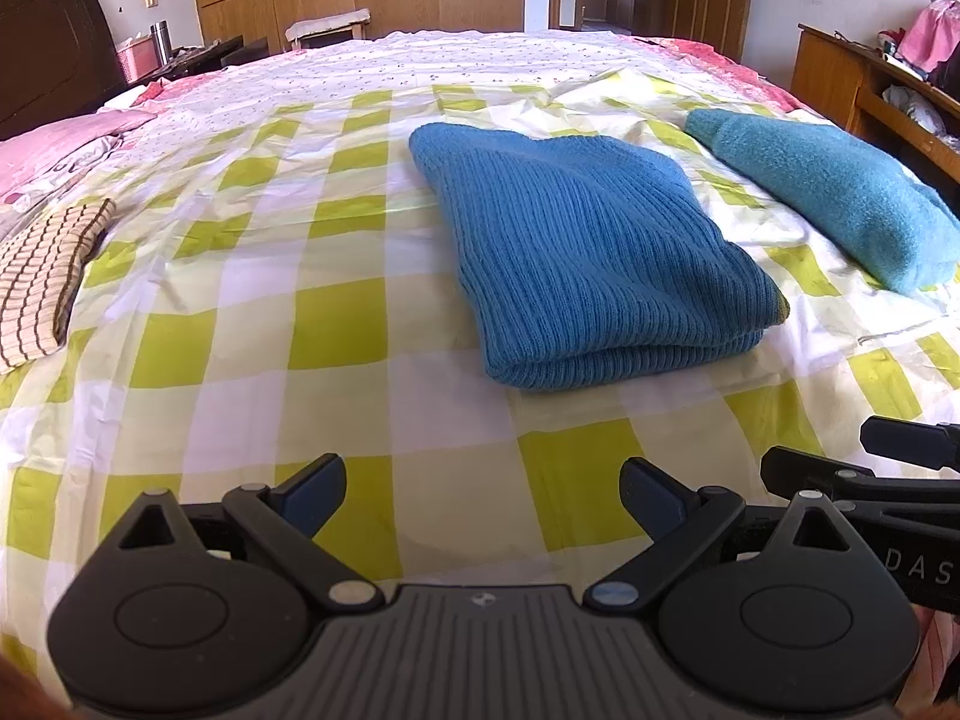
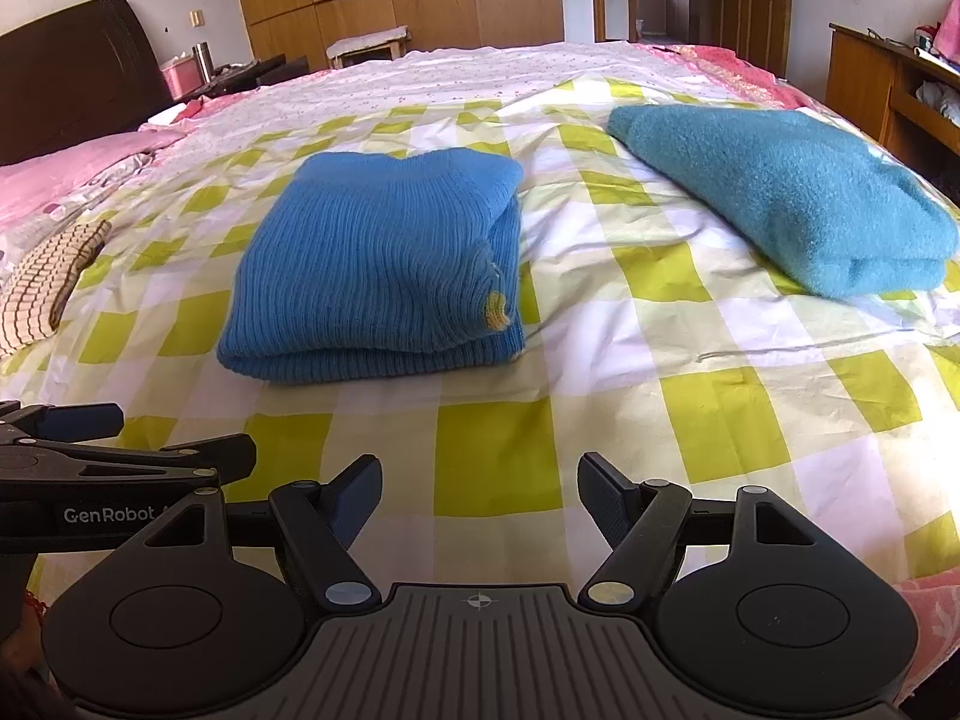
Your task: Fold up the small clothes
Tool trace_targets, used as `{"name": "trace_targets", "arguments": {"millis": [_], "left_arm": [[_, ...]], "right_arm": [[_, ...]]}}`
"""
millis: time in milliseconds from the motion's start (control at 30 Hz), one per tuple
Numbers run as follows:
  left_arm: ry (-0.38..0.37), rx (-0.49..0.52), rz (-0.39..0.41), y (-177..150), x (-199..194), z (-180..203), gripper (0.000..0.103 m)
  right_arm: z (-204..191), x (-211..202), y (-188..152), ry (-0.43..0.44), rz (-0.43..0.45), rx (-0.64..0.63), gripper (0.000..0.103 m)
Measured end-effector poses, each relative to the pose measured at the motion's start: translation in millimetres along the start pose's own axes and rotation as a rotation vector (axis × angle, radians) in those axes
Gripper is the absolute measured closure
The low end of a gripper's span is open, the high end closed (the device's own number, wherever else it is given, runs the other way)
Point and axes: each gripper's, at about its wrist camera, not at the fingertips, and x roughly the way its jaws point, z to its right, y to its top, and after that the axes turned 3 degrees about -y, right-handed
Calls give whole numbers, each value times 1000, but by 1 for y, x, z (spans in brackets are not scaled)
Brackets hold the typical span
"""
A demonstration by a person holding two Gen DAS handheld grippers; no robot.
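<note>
The blue ribbed knit garment [image 2: 372, 258] lies folded into a thick rectangle near the middle of the bed, on the green-and-white checked sheet [image 2: 498, 462], its doubled folded edge facing the cameras; a small yellow patch [image 2: 497, 311] shows at its near right corner, too small to read as a label or motif. To its right and apart from it lies a teal fleecy garment [image 2: 798, 204], also folded, close to the sheet's right side. Far to the left, well apart from both, a cream piece with dark stripes [image 1: 45, 276] rests at the sheet's edge beside pink bedding [image 1: 54, 150]. The left gripper [image 1: 483, 495] hangs over bare sheet in front of the blue garment, its jaws spread apart with nothing between them. The right gripper [image 2: 480, 501] is just beside it, over the sheet as well, jaws apart and empty, touching no cloth. In the right wrist view the side of the left gripper carries white lettering reading "GenRobot"; in the left wrist view the side of the right gripper shows the letters "DAS", cut off by the frame. Beyond the bed, by the dark headboard [image 2: 72, 72], stands a pink basket [image 2: 180, 75] whose contents cannot be made out, with a metal flask [image 2: 204, 60] next to it. On the right a wooden shelf unit [image 1: 870, 90] holds crumpled cloth or bags in its open compartment, and pink fabric [image 1: 936, 36] is piled on top.
</note>
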Motion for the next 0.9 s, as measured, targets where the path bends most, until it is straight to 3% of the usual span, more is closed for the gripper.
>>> {"name": "trace_targets", "arguments": {"millis": [900], "left_arm": [[2,-22,-6,-7,5,-6,1]], "right_arm": [[-6,8,-4,-8,-30,-13,29]]}}
